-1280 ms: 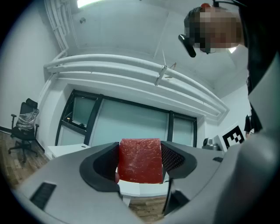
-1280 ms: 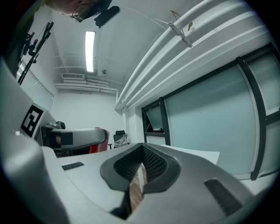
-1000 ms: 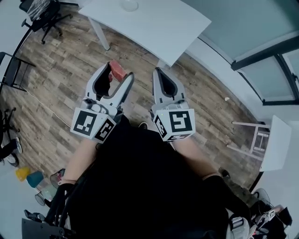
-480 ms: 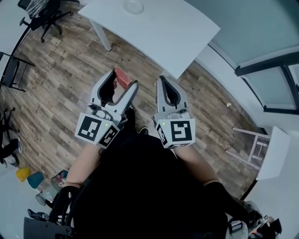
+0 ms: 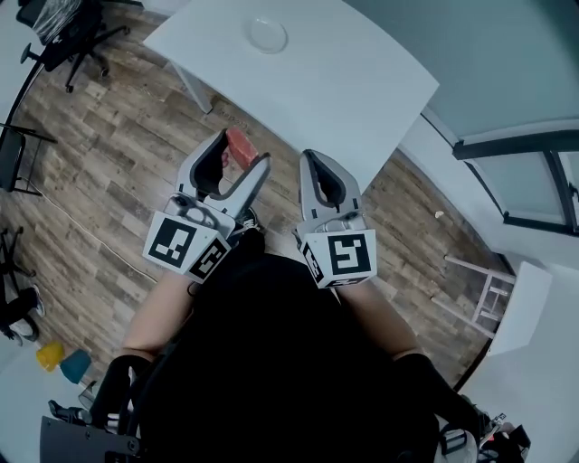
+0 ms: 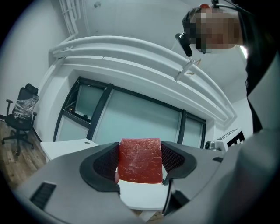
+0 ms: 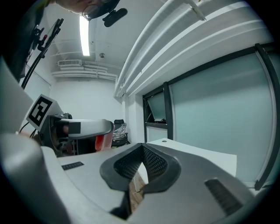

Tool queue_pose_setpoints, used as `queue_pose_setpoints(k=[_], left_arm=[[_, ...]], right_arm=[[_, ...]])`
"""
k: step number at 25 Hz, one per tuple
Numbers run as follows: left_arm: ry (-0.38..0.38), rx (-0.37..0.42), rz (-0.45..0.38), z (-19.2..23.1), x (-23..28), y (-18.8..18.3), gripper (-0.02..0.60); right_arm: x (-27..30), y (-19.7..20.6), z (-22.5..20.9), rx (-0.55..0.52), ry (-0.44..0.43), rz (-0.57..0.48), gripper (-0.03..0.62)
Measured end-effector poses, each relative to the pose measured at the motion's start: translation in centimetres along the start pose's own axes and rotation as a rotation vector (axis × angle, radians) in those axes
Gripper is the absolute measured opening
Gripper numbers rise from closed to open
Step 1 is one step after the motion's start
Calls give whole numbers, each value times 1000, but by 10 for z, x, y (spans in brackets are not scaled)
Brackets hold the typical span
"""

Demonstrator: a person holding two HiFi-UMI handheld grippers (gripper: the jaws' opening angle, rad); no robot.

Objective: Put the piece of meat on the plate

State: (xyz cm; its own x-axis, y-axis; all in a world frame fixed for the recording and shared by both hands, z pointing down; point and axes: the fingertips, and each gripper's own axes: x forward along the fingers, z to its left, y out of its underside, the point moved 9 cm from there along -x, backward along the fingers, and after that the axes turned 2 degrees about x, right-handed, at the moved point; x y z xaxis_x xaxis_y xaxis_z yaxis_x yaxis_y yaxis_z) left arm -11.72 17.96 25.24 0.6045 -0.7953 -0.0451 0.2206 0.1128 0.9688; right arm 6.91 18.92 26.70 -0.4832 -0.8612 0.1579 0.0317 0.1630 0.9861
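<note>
A red slab of meat (image 6: 140,160) sits clamped between the jaws of my left gripper (image 6: 140,162); in the head view the meat (image 5: 239,146) pokes out past the left gripper (image 5: 237,154) over the wooden floor, just short of the white table. The small round plate (image 5: 267,34) lies near the far end of that table (image 5: 344,81). My right gripper (image 5: 318,167) is held beside the left one, its jaws shut with nothing between them, as the right gripper view (image 7: 141,168) also shows. The meat (image 7: 103,141) appears there too, off to the left.
The white table's leg (image 5: 192,83) stands on the wood floor to the left. Black office chairs (image 5: 63,27) are at the far left. A white stool (image 5: 493,289) is on the right. Glass partition walls run behind the table.
The table and plate have come lower and nearer in the head view. Both grippers have shifted slightly toward the table, the meat still held in the left one.
</note>
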Motion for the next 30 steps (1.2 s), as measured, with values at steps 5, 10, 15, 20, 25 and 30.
queue_pose_setpoints(k=[5,10,15,20,25,30], left_arm=[[28,6,1,35,21,-8,290],[22,9,8,59,25,-15,290],[4,4,20,73,39,-12,290],[-18,5,39,96,69,-10,290],[-23,29,74,124,113,-8,291],[-51,8,139,150,164,-6,291]], right_arm=[[39,-5,-4,2,23,-2,3],[65,-13,-5,-3,34,0,3],[90,-12,-18,3,28,18,3],[126,-8,-38,18,18,34,3],[179,-9,-66,28,-8,43,3],[226,-13,-98,52,-38,52,3]])
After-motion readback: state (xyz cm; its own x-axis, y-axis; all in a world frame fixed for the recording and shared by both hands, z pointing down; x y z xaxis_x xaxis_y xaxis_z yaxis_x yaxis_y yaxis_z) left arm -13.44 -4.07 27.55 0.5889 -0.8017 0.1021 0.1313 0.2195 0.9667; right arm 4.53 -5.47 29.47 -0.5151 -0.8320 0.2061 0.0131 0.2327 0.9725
